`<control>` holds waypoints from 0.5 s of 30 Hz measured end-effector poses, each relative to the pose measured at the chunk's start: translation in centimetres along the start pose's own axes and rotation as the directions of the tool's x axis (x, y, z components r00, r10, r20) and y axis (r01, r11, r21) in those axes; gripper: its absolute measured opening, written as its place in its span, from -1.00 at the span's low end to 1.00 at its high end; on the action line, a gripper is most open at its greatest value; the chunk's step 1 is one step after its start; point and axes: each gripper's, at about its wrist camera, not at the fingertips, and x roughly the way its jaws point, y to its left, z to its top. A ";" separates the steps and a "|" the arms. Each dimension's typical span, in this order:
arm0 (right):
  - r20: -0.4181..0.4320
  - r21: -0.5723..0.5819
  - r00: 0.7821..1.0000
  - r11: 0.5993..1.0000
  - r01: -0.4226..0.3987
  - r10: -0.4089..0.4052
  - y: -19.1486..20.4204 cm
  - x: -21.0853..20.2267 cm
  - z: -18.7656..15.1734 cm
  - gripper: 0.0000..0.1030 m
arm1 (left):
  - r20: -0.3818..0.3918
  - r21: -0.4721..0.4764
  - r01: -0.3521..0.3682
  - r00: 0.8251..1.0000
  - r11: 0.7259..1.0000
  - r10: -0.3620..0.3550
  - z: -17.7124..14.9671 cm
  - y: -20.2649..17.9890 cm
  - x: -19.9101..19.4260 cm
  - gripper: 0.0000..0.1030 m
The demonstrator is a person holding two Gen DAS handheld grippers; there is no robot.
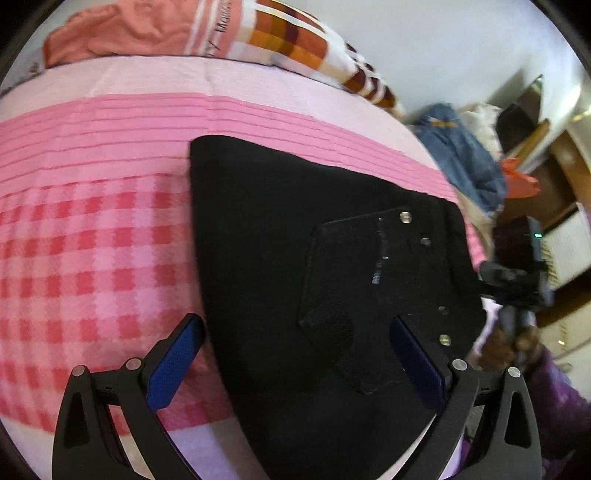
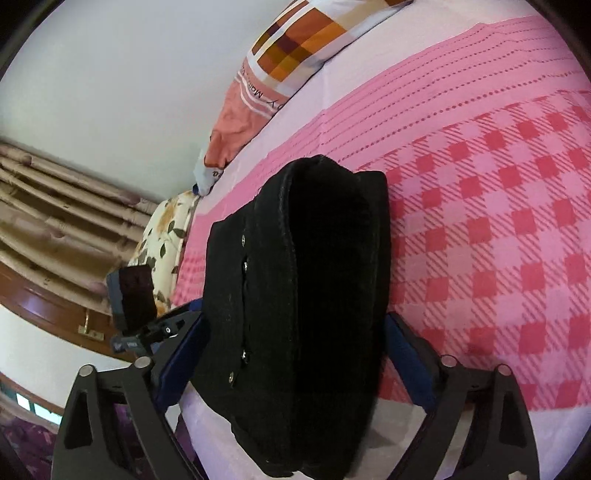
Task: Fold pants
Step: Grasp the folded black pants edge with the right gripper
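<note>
While both wrist cams look down on it, the biggest thing in view is the pink bedspread [image 1: 92, 236] w/ a red-and-pink checked panel and a band of stitched pink stripes; it covers the bed from edge to edge. On it lie the black folded pants [image 1: 280, 266], flat in a thick stack, back pocket up w/ small silver rivets showing. From the right cam the same pants [image 2: 314, 295] read as a tall dark bundle, waistband edge and rivets along its left side.

At the head of the bed sits an orange-and-brown checked pillow w/ salmon trim [image 1: 207, 33], touching the far edge of the spread. Off the bed's far side, per left cam, a blue denim garment [image 1: 458, 158] is heaped on other clutter; blurred, can't say more. Right cam shows a cream floral cushion [image 2: 162, 240] just beside the bed and brown pleated curtains [image 2: 55, 206] behind it.

Left gripper [image 1: 291, 360]: blue-padded fingers spread wide, nothing between them pinched; left pad is over the checked spread, right pad over the pants near the pocket. Whether the pads touch the cloth, can't tell.

Right gripper [image 2: 295, 354]: also wide apart, its fingers straddling the pants bundle on both sides; the pads look close to the fabric but not squeezing it.
</note>
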 end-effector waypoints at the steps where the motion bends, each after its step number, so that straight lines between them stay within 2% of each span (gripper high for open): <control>1: -0.013 -0.003 1.000 1.000 0.000 0.000 -0.1 0.0 0.1 0.68 | -0.008 0.000 0.007 1.000 1.000 -0.007 0.1 0.1 0.1 0.93; 4: -0.050 -0.006 0.999 1.000 -0.003 0.003 -0.5 0.1 0.6 0.56 | -0.031 0.021 0.027 0.999 0.999 -0.026 0.6 0.0 0.2 0.93; 8: -0.111 0.010 0.994 1.000 -0.011 0.012 -1.0 0.0 1.1 0.53 | -0.056 0.087 -0.041 0.997 0.995 0.046 0.8 -0.8 0.4 0.93; 10: -0.119 0.028 0.993 1.000 -0.013 0.017 -1.3 0.1 1.5 0.53 | -0.055 0.068 -0.063 0.996 0.996 0.066 1.1 -0.4 0.2 0.93; 12: -0.112 0.056 0.993 0.998 -0.015 0.021 -1.6 0.0 1.5 0.53 | -0.047 0.012 -0.015 0.999 1.000 0.015 1.2 0.6 -0.2 0.93; 15: -0.116 0.069 0.993 0.998 -0.014 0.022 -1.6 -0.1 1.6 0.56 | -0.053 -0.006 0.024 0.998 1.000 -0.024 1.5 1.1 -0.1 0.93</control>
